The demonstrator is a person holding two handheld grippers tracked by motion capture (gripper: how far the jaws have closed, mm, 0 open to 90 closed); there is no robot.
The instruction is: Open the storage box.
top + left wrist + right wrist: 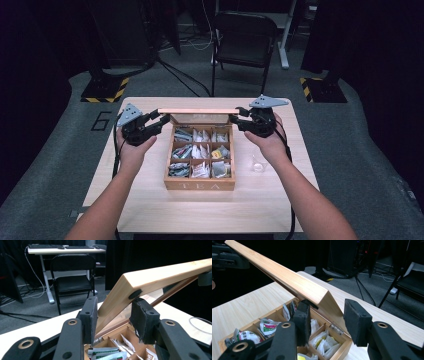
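Tea box lid raised partway, one gripper at each of its ends.

The wooden tea box point(200, 184) stands at the middle of the table point(150, 210), its hinged lid point(198, 111) lifted to a steep tilt over the far edge of the box, so the compartments of tea bags point(200, 152) lie open to view. The left gripper point(155, 121) and right gripper point(239, 120) each straddle a free corner of the lid with jaws spread, pads beside the wood rather than clamped on it. Whether the lid is going up or coming down I cannot tell; by my judgement it is roughly half through its swing. A clear ring-like thing point(257, 164) lies toward the table's right edge, hard to identify. The labels on the bags are too small to read.
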